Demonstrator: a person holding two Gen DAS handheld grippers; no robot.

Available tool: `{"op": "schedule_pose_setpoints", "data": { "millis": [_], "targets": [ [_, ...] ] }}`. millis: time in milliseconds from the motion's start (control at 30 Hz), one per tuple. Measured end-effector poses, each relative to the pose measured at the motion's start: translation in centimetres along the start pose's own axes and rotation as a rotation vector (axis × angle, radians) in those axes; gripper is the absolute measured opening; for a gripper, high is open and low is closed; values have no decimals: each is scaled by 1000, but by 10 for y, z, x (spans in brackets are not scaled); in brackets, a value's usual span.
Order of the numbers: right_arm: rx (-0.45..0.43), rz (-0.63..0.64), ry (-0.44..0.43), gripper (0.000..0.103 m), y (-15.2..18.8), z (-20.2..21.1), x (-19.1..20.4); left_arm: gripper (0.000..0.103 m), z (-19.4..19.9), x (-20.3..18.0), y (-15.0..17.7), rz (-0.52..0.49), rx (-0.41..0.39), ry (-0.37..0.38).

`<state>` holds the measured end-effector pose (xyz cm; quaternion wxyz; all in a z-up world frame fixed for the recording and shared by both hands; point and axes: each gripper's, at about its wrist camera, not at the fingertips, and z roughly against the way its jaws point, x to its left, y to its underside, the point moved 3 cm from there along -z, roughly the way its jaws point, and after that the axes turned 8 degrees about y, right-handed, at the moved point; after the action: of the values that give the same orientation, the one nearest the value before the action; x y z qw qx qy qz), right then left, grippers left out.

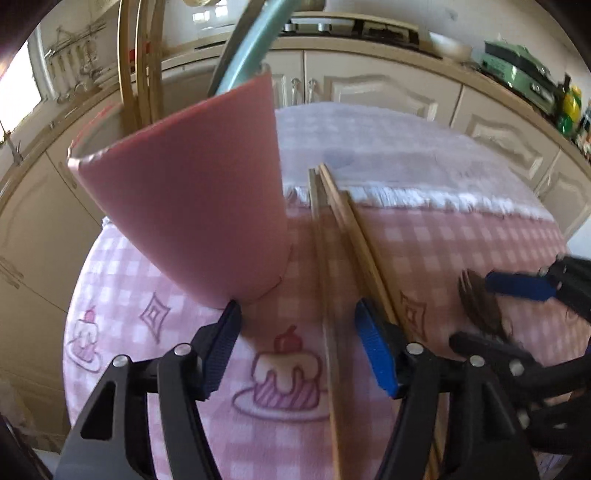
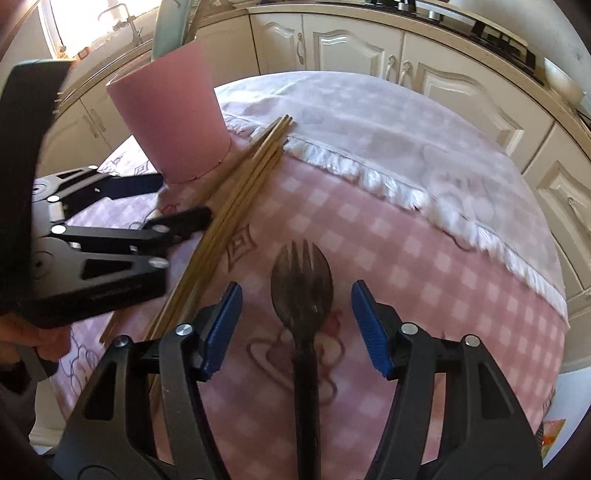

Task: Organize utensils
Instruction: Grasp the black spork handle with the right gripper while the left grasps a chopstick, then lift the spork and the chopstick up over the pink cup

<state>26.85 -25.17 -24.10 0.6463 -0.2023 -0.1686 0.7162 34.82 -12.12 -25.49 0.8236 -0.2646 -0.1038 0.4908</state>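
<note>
A pink cup (image 1: 192,206) stands on the pink checked tablecloth (image 1: 461,243), holding wooden sticks and a teal utensil (image 1: 243,48). It also shows in the right wrist view (image 2: 173,122). Several wooden chopsticks (image 1: 343,236) lie beside the cup, and show in the right wrist view (image 2: 236,195). My left gripper (image 1: 297,347) is open, just in front of the cup, with chopsticks between its fingers. A dark spork (image 2: 301,291) lies flat between the open fingers of my right gripper (image 2: 297,328); it shows at the right in the left wrist view (image 1: 480,306).
A white fringed cloth (image 2: 388,147) covers the far half of the round table. Cream kitchen cabinets (image 2: 351,48) ring the table, with a hob (image 1: 351,27) on the counter. The left gripper (image 2: 147,206) shows at the left in the right wrist view.
</note>
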Motion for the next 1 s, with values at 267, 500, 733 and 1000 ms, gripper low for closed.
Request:
{"op": "schedule_pose_setpoints", "data": {
  "millis": [267,500,733,1000],
  "targets": [
    [-2,30,-35,32,14,9,2,6,18,-11,30,11,-42,43],
    [14,42,-86,32,30,19,1,7,46,-6,70,21,-10,76],
    [42,60,-63,40,27,16,6,44,26,-8,46,-79,39,46],
    [-15,16,-88,32,32,29,2,5,26,-12,37,-83,34,96]
  ]
}}
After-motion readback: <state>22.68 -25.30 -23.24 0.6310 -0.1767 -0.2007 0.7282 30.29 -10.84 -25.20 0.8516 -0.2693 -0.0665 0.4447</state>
